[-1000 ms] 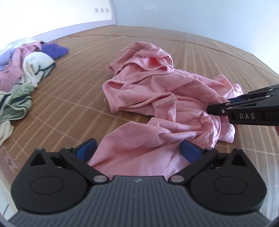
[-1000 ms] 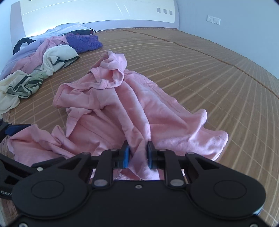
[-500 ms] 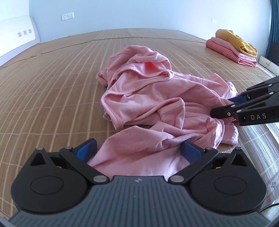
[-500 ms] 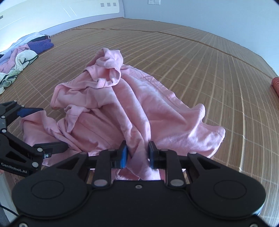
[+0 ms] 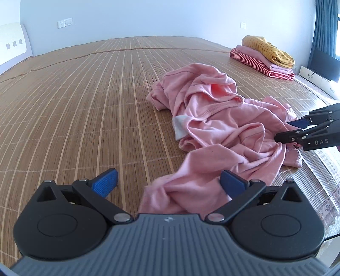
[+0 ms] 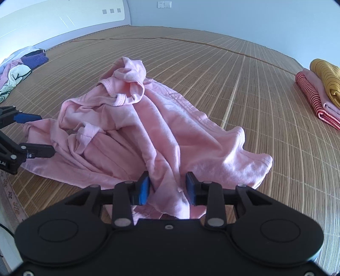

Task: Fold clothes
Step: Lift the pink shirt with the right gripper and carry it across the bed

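The left gripper [image 5: 167, 182] stands wide open, its blue pads [image 5: 105, 183] well apart. A bunched corner of the pink garment [image 5: 221, 127] lies between them; the right pad touches the cloth, the left pad is clear of it. The right gripper [image 6: 167, 186] has just been opening: its jaws stand at a narrow gap with a fold of the pink garment [image 6: 148, 135] between them. Whether the pads still press on the cloth cannot be told.

The garment lies crumpled on the bamboo mat [image 5: 85, 95], spread between the two grippers.

Legible writing: the letters "DAS" in white on the side of the right gripper [image 5: 297, 129], readable in the left wrist view. In the right wrist view the left gripper [image 6: 29, 133] carries lettering cut off at the frame edge; only ".AI" reads.

Farther off, a folded stack [image 5: 263, 57] rests near the mat's far right edge: red-striped at the bottom, pink in the middle, mustard-striped on top. Both views show it.

Only the right wrist view shows the loose clothes pile [image 6: 19, 72] at far left and the white headboard panel [image 6: 63, 17]. Only the left wrist view shows the blue curtain [image 5: 323, 29].
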Motion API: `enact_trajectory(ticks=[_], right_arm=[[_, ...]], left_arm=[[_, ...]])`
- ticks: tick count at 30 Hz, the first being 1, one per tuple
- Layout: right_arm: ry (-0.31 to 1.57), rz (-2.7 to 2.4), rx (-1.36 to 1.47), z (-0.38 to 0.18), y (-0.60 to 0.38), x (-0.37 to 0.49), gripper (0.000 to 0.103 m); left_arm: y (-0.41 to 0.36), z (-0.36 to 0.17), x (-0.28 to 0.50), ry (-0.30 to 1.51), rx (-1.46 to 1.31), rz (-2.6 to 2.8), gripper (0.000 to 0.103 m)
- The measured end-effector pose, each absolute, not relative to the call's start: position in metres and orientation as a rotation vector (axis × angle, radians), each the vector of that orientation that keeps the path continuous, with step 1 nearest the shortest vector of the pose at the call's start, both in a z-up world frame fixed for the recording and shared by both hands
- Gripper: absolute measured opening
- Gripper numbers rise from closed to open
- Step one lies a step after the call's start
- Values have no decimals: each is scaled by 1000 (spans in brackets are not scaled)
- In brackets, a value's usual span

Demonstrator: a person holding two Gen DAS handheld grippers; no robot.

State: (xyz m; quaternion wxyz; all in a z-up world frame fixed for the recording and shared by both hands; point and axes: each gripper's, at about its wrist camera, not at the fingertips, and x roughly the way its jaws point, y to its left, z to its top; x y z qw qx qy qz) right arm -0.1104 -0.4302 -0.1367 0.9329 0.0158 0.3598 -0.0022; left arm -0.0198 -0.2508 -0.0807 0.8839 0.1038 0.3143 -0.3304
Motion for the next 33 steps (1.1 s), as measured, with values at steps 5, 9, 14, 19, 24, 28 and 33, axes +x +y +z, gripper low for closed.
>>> enact_trajectory(ticks=[5,9,14,19,24,28,33], right_arm=[[700,-123,-6,-140,-469,-114,64],[612,-225,14,-140,-495,-97,64],[531,-404,-92,-140,-500,-89,59],[393,-290,-17,-104,-467,-123,61],[433,73,106,-103,-428,-125,62],[483,99,-27,-119,-393,-110,62],[499,86,-3,-124,-403,-100,11]], left_arm=[[-248,-76,-19,634,222,-685,103],[-230,-77,-21,651,208,-671,103],[-215,-78,-20,663,204,-652,103],[-205,-75,-19,661,173,-650,103],[-206,-78,-20,680,177,-652,103],[-213,-79,-23,668,205,-655,103],[-216,-80,-22,674,207,-654,103]])
